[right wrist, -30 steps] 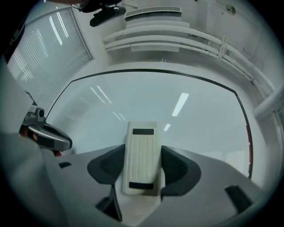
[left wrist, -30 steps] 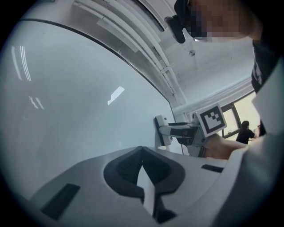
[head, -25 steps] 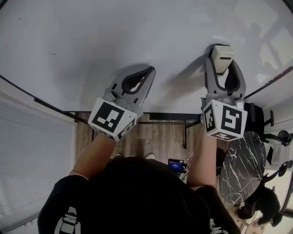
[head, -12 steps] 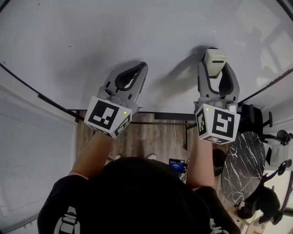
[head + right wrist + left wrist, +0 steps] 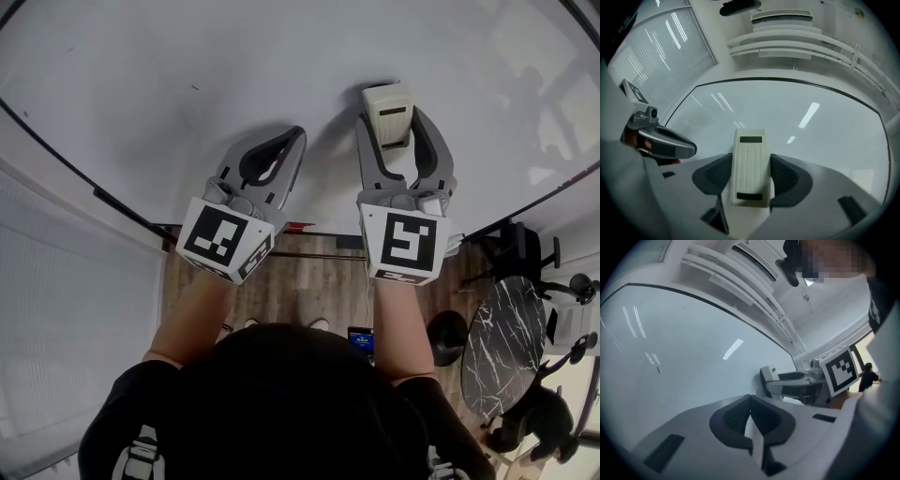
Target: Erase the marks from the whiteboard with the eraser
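A wooden floor point(image 5: 319, 281) is being shown low in the head view. Near its middle, a small dark device with a blue screen point(image 5: 360, 339) is being picked out. Toward the floor's right edge, a round marble-topped table point(image 5: 502, 347) is being caught, and a black office chair point(image 5: 514, 246) is being seen just beyond it. White blinds point(image 5: 75, 309) are being taken in along the left. Overhead, in the right gripper view, a white ceiling-mounted unit point(image 5: 782, 17) is being glimpsed.
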Demonstrator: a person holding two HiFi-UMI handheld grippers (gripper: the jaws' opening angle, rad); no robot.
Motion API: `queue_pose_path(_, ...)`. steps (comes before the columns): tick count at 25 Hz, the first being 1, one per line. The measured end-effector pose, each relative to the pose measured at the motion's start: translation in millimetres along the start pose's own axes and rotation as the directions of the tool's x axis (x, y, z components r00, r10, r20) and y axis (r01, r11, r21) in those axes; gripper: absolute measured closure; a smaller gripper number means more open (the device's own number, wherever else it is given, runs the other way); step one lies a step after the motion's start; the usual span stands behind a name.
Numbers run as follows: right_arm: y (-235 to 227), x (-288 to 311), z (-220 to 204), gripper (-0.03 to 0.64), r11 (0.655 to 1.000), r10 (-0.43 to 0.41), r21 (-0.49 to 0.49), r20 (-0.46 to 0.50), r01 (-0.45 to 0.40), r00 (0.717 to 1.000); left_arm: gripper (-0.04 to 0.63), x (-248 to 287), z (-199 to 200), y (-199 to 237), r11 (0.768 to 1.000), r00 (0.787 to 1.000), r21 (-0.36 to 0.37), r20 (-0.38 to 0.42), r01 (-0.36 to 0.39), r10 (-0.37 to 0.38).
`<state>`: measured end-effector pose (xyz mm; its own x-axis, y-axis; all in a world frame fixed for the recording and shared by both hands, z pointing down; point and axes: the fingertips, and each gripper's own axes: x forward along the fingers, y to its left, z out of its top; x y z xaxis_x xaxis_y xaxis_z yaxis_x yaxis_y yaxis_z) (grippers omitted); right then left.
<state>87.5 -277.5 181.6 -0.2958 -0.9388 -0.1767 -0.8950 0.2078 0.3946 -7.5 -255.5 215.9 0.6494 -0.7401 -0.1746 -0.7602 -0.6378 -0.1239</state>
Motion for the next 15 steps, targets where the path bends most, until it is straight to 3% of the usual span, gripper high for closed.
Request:
queue_pose_path(8, -5.2, 7.2, -1.2, 0.365, 0.999, -0.033, -0.006, -0.001, 0.033, 0.999, 0.591, -0.7, -1.1, 7.4, 1.0, 1.0, -0.002, 0.007, 0.02, -0.02)
queue_pose_path(15, -58.9, -7.4, -18.2, 0.366, 0.993, -0.103, 0.051, -0.004, 0.103, 0.995, 0.591, 16.0, -3.0, -7.2, 0.998, 0.998, -0.009, 0.013, 0.055, -0.055)
